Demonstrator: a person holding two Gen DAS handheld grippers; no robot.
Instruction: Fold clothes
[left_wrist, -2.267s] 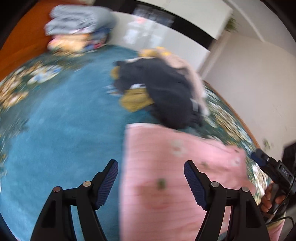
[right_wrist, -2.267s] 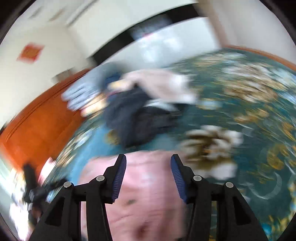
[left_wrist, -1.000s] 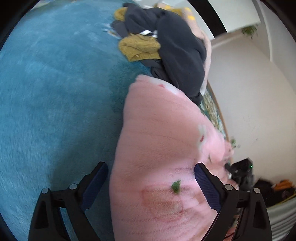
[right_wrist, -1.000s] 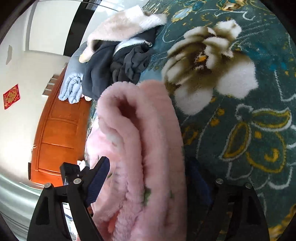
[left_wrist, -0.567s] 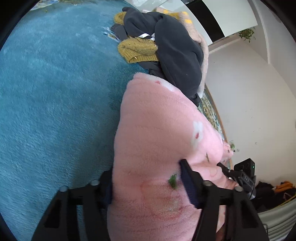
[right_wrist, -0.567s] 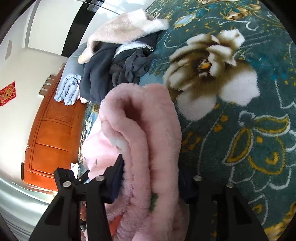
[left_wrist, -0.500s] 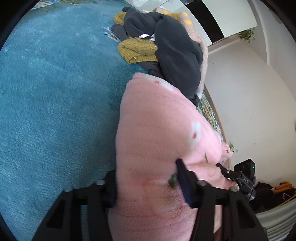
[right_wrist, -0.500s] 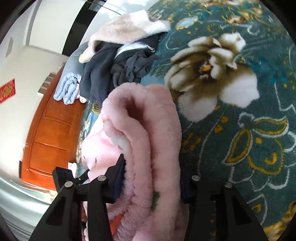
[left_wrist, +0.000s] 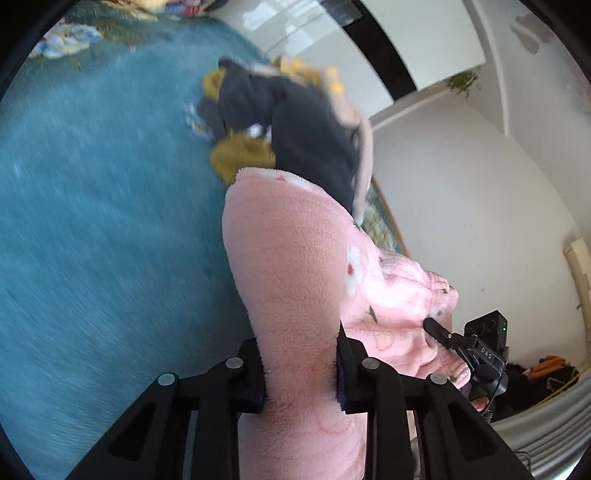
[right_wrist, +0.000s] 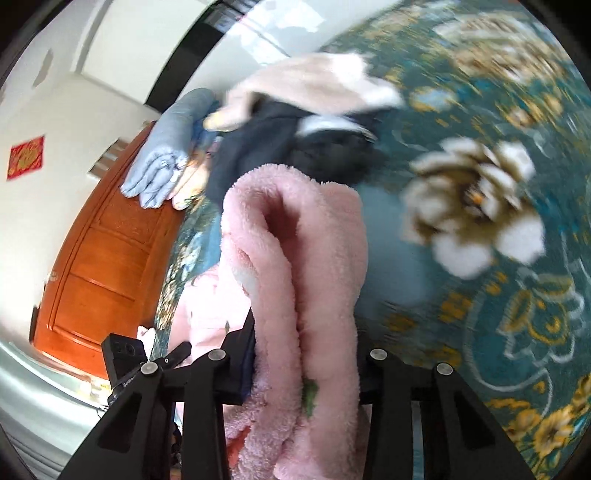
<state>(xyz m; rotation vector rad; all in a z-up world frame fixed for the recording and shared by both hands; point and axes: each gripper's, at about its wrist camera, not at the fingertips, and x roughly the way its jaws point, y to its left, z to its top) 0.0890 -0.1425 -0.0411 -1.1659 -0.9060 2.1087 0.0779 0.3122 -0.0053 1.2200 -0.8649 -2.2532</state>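
Your left tool and right tool each clamp the doubled pink fleece garment. Unfolded heap remains beyond; folded stack lies farther off.

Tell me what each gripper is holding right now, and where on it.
Both hold the pink fleece garment. The left gripper is shut on a bunched, rounded fold at one end; the right gripper is shut on thick stacked layers at the other end.
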